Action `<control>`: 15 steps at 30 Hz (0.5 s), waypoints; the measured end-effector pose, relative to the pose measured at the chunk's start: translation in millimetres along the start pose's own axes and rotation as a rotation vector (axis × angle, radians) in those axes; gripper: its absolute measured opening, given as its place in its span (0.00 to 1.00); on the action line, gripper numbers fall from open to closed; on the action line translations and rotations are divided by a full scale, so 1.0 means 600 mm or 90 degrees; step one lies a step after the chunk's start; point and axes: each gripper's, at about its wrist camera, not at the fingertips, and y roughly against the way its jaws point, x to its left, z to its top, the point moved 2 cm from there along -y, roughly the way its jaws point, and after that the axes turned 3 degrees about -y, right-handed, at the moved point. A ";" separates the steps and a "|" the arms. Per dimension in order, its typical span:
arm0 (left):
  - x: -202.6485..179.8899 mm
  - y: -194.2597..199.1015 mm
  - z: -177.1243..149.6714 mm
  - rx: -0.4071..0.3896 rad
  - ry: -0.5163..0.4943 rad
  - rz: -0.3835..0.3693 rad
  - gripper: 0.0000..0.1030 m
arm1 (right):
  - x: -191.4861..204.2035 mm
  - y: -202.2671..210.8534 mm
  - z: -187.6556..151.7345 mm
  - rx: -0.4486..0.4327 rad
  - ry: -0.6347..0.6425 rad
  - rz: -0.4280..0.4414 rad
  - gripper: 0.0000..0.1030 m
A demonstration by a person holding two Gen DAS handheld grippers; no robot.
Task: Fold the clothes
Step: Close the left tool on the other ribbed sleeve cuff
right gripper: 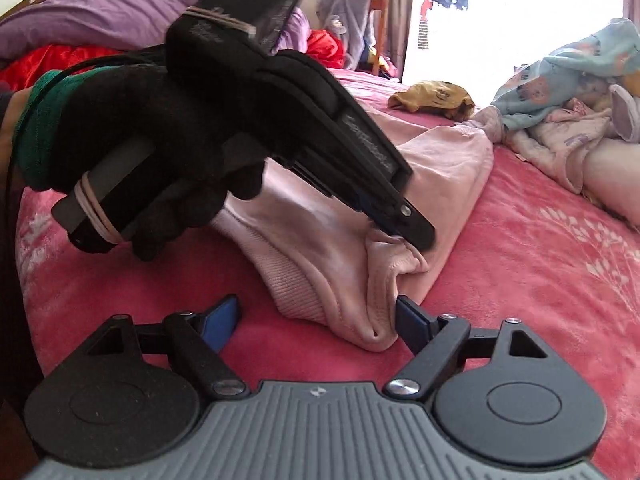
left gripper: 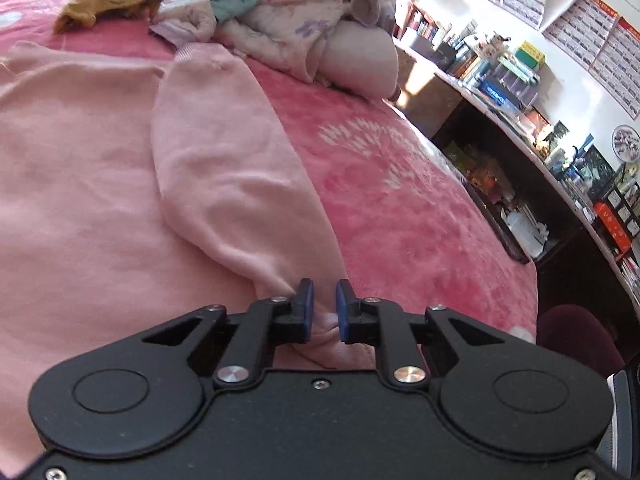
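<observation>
Room: bedroom, a bed under a pink-red plush blanket point(left gripper: 400, 184) with a pale flower pattern; crowded bookshelves point(left gripper: 500, 80) along the far right wall in the left wrist view.
Left gripper point(left gripper: 322, 306): jaws nearly closed, pinching a bunched fold of the pink sweatshirt point(left gripper: 100, 160) between the blue pads point(left gripper: 307, 308).
Left gripper from the right wrist view point(right gripper: 404, 232): held by a hand in a black glove point(right gripper: 160, 128), pointing down and to the right, its tip gripping the gathered pink cloth point(right gripper: 400, 256).
Right gripper point(right gripper: 316, 316): jaws spread wide, holding nothing; the ribbed hem corner point(right gripper: 304, 292) of the sweatshirt lies between them on the blanket, its right edge just beside or touching the right pad point(right gripper: 412, 320), well apart from the left pad.
Sweatshirt: spread on the bed, a sleeve point(left gripper: 216, 152) folded in over the body, cuff toward the far side.
Writing: white lettering on the side of the left gripper's body point(right gripper: 368, 140), too blurred to read; wall posters point(left gripper: 592, 36) carry print too small to read.
Far side: a mustard-yellow garment point(left gripper: 116, 0) lies alone; right of it a heap of light blue and pale printed clothes point(left gripper: 280, 4).
Far left in the right wrist view: purple bedding point(right gripper: 100, 12) and red cloth point(right gripper: 324, 46).
</observation>
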 end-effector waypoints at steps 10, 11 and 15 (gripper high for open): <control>0.018 0.079 0.007 -0.053 0.035 -0.007 0.14 | 0.042 -0.003 0.029 -0.062 0.087 -0.040 0.79; 0.020 0.077 0.005 -0.048 0.038 -0.004 0.14 | 0.033 -0.022 0.025 -0.021 0.056 -0.038 0.81; 0.021 0.082 0.011 -0.054 0.041 -0.008 0.14 | 0.001 -0.025 0.018 -0.004 -0.067 0.002 0.87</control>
